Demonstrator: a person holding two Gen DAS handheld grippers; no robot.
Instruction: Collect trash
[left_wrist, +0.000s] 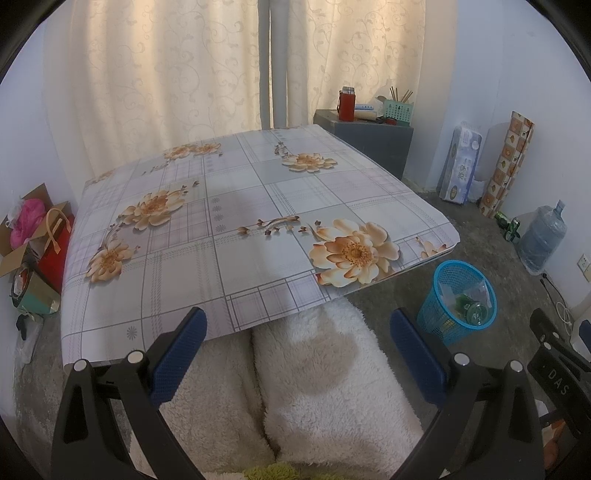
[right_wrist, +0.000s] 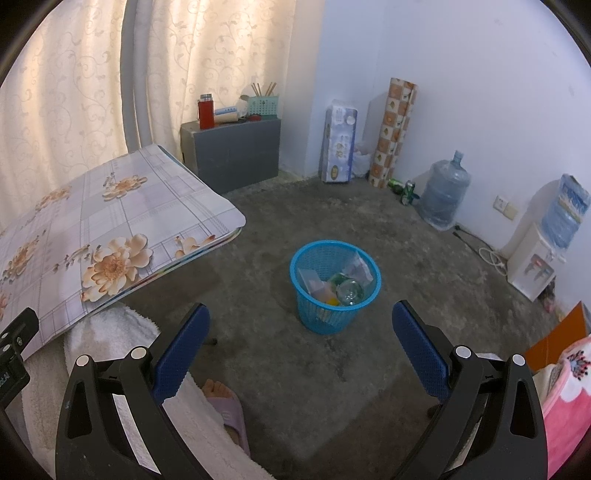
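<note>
A blue mesh wastebasket (right_wrist: 334, 286) stands on the floor to the right of the table; a clear bottle, wrappers and a green item lie inside it. The left wrist view shows the same basket (left_wrist: 458, 301) at lower right. My right gripper (right_wrist: 301, 354) hovers open above the floor just short of the basket, nothing between its blue pads. My left gripper (left_wrist: 297, 356) is open over the person's white fleece-covered lap, at the near edge of the table (left_wrist: 240, 221), whose flowered cloth carries no objects.
A grey cabinet (right_wrist: 232, 153) with a red flask stands behind the table. Along the wall are a tissue pack (right_wrist: 340, 142), a paper roll, green cans (right_wrist: 404, 190), a water jug (right_wrist: 445, 194) and a dispenser (right_wrist: 535, 258). Bags and boxes (left_wrist: 37, 243) sit left of the table. A slippered foot (right_wrist: 225, 402) rests below.
</note>
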